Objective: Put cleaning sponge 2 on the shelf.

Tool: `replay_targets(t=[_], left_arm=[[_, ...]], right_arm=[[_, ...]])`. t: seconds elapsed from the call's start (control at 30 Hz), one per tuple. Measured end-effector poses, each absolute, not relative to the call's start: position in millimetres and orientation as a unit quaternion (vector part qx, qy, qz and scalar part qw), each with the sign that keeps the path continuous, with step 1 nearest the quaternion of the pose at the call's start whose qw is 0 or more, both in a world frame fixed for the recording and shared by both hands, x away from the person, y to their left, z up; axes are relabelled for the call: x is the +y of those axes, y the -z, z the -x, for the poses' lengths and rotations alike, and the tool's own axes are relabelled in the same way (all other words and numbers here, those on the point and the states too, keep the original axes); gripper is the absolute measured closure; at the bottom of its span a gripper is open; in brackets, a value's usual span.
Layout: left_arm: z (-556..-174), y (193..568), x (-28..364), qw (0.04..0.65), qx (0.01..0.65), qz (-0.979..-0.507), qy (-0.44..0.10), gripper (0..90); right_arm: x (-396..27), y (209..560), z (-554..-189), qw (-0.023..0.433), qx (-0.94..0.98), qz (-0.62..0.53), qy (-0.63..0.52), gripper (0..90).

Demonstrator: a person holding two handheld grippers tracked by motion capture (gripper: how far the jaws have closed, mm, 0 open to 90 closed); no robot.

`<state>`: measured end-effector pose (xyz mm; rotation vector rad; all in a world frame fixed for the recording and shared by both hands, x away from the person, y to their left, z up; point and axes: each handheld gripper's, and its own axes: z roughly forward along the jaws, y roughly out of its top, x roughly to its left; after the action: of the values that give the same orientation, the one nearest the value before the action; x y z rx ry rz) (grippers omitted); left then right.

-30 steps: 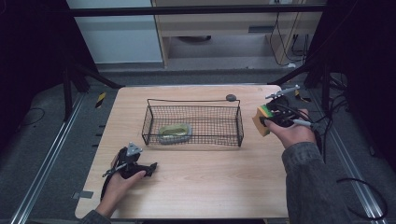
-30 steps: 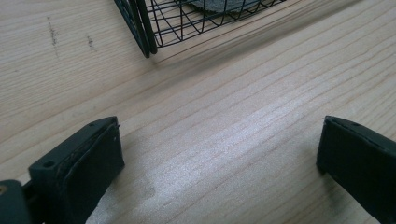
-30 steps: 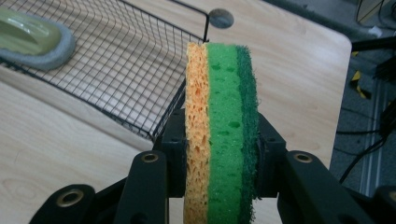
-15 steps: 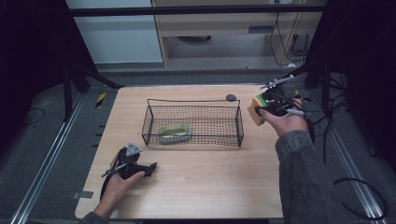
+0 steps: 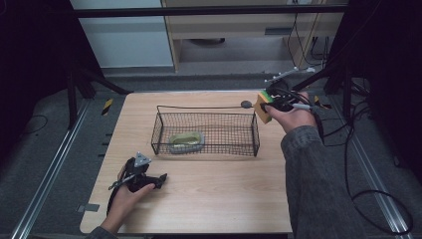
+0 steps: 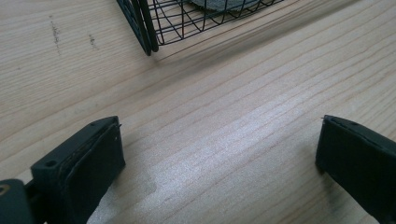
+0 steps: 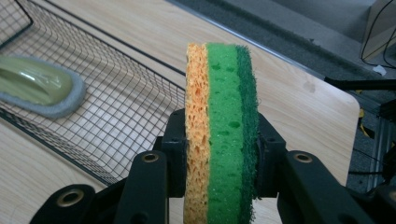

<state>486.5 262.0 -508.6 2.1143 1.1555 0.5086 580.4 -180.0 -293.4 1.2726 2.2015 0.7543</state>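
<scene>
- Showing no readable writing or brand, the orange, light-green and dark-green layered sponge (image 7: pixel 222 135) is standing on edge, clamped between the right gripper's (image 5: pixel 272 103) jaws, upper right of the high view.
- Sitting left of it, the black wire-mesh basket (image 5: pixel 206 130) is holding a pale-green, grey-rimmed scrubber (image 5: pixel 186 142).
- Resting lower left on the light wooden table (image 5: pixel 219 199), the left gripper (image 5: pixel 144 178) is gaping with nothing between its jaws.

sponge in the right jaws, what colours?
The sponge has three layers: orange, bright green, dark green scouring pad. Clearest in the right gripper view.
</scene>
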Motion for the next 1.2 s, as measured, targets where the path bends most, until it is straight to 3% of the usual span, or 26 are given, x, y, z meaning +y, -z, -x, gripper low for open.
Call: replay_targets(t=[0.4, 1.2], left_arm=[[-486.6, 508.8, 262.0, 0.334, 0.443, -0.809, -0.195, 0.0], [-487.1, 508.9, 262.0, 0.336, 0.442, -0.809, -0.194, 0.0]], right_arm=[[-165.4, 329.5, -603.3, 0.199, 0.812, -0.464, -0.292, 64.8], [-150.3, 372.1, -625.5, 0.178, 0.831, -0.454, -0.266, 64.7]])
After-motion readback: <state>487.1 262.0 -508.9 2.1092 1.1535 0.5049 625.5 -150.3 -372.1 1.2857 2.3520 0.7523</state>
